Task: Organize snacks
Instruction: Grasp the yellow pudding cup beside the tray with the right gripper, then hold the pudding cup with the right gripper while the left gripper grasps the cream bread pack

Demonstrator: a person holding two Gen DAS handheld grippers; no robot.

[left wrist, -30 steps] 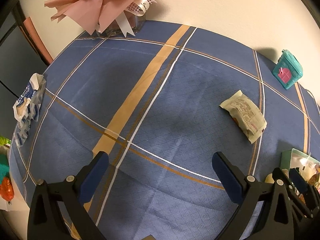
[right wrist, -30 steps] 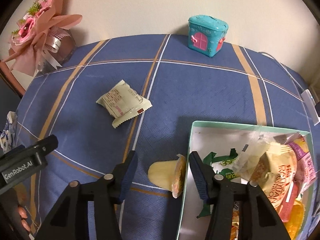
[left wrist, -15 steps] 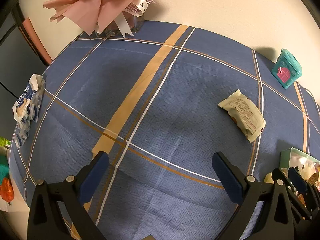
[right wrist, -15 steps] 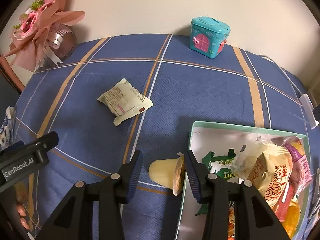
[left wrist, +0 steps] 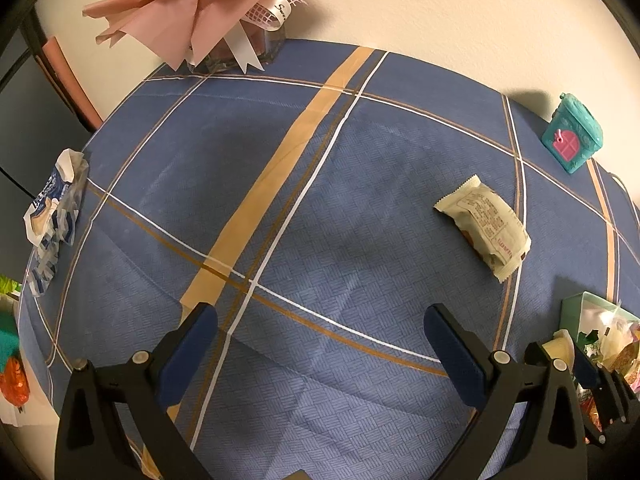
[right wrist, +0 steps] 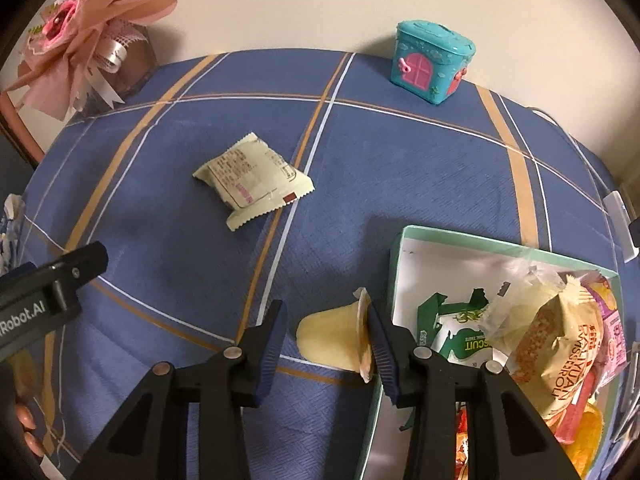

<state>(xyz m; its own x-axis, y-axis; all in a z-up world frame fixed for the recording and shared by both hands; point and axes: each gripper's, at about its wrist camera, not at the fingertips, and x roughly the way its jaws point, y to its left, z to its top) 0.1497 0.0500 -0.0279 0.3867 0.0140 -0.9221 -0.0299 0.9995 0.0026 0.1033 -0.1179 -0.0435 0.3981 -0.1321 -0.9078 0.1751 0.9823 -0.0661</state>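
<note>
A pale yellow jelly cup (right wrist: 332, 340) lies on its side on the blue checked tablecloth (right wrist: 360, 168), just left of the green box (right wrist: 400, 256) that holds several snack packets. My right gripper (right wrist: 324, 308) straddles the cup with its jaws closing. The right pad sits against the cup's lid, while a small gap separates the left pad from the cup's bottom. A cream snack packet (right wrist: 252, 180) lies flat further back, also in the left wrist view (left wrist: 486, 224). My left gripper (left wrist: 320, 320) hangs open over bare cloth with nothing between its fingers.
A teal toy house (right wrist: 432, 64) stands at the back by the wall. A pink bouquet (left wrist: 208, 4) fills the back left corner. A crumpled blue-and-white wrapper (left wrist: 52, 216) lies at the table's left edge. A white cable and plug (right wrist: 616, 212) run along the right edge.
The right gripper's jaws have narrowed around the jelly cup, and the view has edged slightly closer to it. The left gripper has stayed where it was, still open.
</note>
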